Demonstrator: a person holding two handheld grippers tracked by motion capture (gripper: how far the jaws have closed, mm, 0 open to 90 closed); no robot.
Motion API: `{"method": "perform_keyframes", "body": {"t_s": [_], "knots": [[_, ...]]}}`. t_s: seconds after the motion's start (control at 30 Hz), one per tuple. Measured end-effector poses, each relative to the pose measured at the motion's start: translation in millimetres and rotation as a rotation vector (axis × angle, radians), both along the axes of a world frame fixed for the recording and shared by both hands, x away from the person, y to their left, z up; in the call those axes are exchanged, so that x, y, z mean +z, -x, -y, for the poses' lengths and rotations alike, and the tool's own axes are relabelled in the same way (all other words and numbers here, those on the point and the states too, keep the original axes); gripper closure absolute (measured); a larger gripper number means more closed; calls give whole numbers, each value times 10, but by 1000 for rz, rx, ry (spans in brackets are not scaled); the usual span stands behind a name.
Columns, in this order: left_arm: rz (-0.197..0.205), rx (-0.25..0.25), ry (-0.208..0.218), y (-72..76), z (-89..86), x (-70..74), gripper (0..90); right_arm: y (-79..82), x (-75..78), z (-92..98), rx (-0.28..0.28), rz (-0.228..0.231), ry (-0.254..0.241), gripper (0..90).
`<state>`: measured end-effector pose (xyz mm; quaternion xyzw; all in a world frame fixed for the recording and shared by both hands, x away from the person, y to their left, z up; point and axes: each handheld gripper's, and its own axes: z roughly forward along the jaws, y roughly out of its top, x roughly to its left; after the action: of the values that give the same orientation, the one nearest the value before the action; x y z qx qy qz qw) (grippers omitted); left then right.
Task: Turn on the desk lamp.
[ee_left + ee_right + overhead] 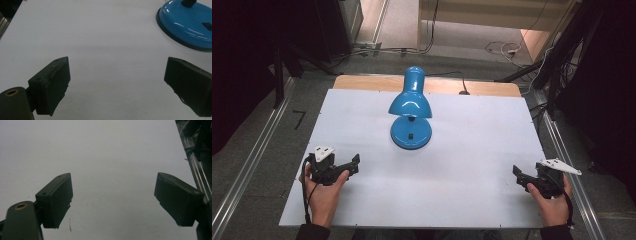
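Note:
A blue desk lamp (411, 111) stands at the middle back of the white table (472, 150), its shade tipped toward me over its round base (411, 133). My left gripper (352, 166) rests low at the table's front left, a hand around it, jaws wide apart and empty. In the left gripper view the lamp's base (187, 23) lies ahead to the upper right of my left gripper (117, 75). At the front right, near the table's edge, my right gripper (518, 176) is held open. In the right gripper view my right gripper (113, 192) has bare tabletop between its jaws.
The lamp's black cable (452, 76) runs off the table's back edge. A metal rail (562, 145) borders the right side and another (247, 165) the left. Cables and a socket strip (367, 47) lie on the floor behind.

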<state>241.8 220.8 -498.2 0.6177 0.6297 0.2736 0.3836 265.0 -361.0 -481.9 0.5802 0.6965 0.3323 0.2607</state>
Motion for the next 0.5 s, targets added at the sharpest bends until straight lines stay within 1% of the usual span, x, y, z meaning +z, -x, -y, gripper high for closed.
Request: {"method": "perform_keyframes", "body": {"t_s": [0.2, 0.5], "knots": [[5, -19, 6, -56, 77, 11, 73, -7, -9, 11, 0, -10, 0, 140], [9, -32, 13, -104, 130, 44, 73, -10, -13, 13, -3, -17, -5, 140]]}}
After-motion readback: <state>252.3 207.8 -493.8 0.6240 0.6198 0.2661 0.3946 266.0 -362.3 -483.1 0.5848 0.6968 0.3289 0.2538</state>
